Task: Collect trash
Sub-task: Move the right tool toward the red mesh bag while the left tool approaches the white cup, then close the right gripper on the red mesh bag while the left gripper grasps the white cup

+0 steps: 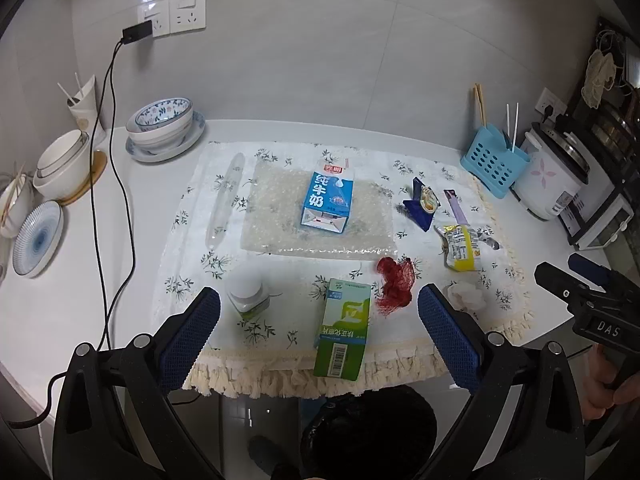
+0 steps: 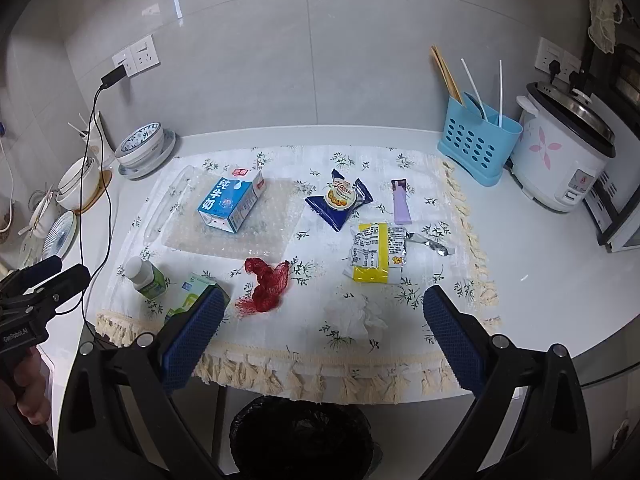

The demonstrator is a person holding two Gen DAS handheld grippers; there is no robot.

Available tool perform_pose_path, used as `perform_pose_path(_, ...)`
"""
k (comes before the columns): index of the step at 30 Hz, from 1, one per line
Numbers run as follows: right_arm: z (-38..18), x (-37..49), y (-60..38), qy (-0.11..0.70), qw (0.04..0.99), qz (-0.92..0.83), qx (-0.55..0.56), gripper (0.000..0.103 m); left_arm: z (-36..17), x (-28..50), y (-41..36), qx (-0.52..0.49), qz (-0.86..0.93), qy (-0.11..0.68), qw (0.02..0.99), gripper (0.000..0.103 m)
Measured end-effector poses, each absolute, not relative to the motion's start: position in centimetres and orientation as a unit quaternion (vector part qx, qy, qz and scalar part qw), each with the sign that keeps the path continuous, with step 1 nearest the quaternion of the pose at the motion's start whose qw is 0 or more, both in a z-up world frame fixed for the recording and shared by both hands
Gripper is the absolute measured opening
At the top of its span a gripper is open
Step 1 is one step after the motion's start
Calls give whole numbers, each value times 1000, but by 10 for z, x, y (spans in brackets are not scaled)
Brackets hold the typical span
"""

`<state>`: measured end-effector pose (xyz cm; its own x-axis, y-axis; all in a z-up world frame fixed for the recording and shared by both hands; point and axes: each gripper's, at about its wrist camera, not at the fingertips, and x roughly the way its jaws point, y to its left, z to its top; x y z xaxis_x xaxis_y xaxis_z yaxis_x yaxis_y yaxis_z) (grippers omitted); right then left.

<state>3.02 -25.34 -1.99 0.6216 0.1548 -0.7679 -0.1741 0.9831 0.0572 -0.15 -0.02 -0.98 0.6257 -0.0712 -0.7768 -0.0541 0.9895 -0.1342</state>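
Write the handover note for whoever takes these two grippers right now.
Left gripper: open, empty, above the green box at the mat's near edge.
Right gripper: open, empty, above the crumpled tissue.
All still on the mat: milk carton, red net, yellow wrapper, blue snack packet.
Bin below the table edge.
Nothing visibly collected yet; everything left.

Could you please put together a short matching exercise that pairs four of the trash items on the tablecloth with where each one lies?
Things:
1. blue milk carton
2. red mesh net
3. green cardboard box
4. purple lighter

Places:
A. overhanging the near fringed edge of the tablecloth
B. on the clear bubble wrap sheet
C. nearest the blue perforated utensil holder
D. in front of the bubble wrap, on bare cloth

Pairs: 1-B, 2-D, 3-A, 4-C
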Motion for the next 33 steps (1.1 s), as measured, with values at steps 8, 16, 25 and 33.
perform_pose_path(8, -19, 30, -253, 424, 901, 90, -10, 96, -10, -2, 0, -75, -8, 431, 899, 97)
perform_pose_path(16, -26, 44, -238, 437, 894, 101, -10, 96, -23, 7, 17, -75, 3, 443, 893, 97)
perform_pose_path(25, -69, 83, -194, 481, 869, 113, -34, 95, -73, 30, 63, -69, 27, 480, 874, 97)
perform_pose_path(33, -127, 127, -174, 548, 830, 97, -41, 84, -120, 60, 72, -54, 21, 507, 860, 97)
